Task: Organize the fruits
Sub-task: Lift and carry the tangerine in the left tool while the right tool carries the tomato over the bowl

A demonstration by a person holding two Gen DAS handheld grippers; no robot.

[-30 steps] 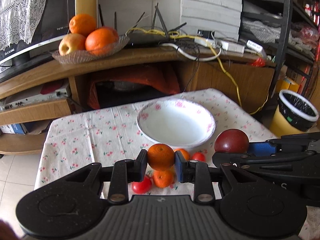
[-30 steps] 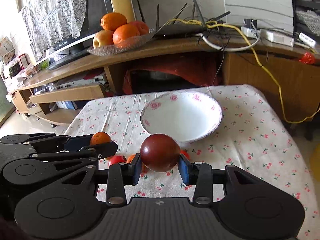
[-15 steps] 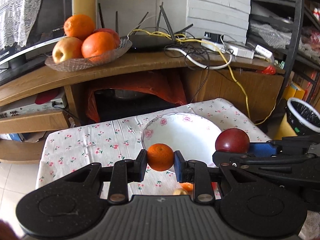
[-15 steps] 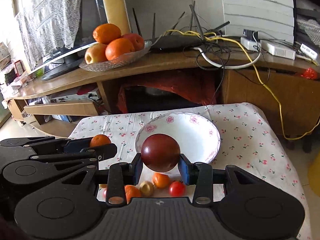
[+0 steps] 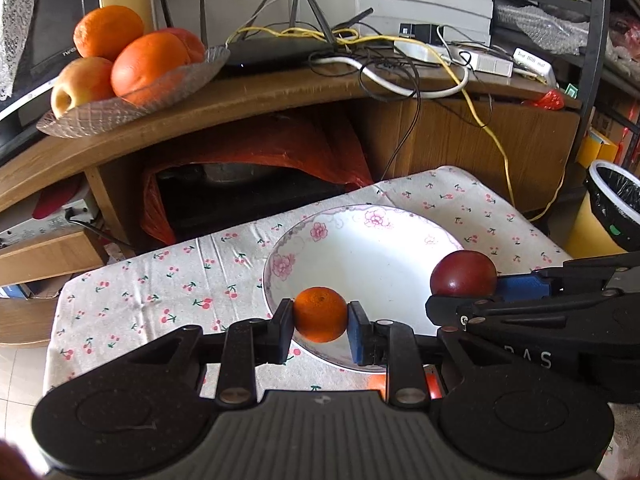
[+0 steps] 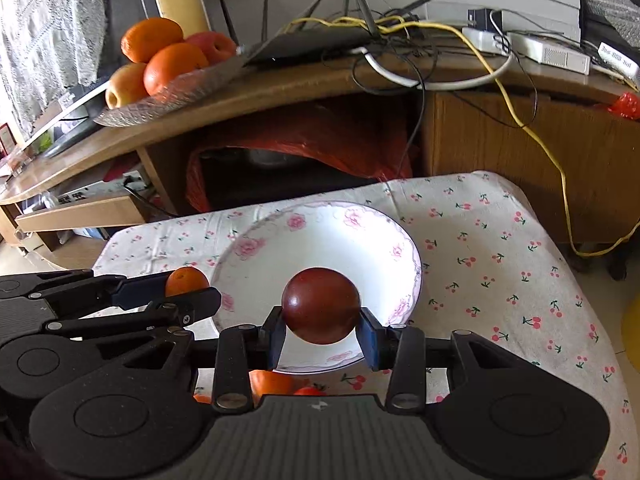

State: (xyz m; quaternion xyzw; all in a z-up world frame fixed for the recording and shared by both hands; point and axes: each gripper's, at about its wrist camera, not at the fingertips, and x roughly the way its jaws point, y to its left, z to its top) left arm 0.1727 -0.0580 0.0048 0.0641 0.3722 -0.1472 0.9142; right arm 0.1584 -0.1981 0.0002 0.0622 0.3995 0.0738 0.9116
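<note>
My left gripper is shut on a small orange tangerine and holds it above the near left rim of the white floral bowl. My right gripper is shut on a dark red plum and holds it above the bowl's near side. The plum and the right gripper show at the right of the left wrist view; the tangerine shows at the left of the right wrist view. Small orange and red fruits lie on the cloth under the grippers, mostly hidden.
The bowl stands on a cherry-print tablecloth. Behind is a wooden TV stand with a glass dish of oranges and apples, a router and cables. A lined bin stands at the right.
Both grippers have moved forward and higher with their fruits, from before the bowl to above its near side. The loose fruits on the cloth have slid under the grippers.
</note>
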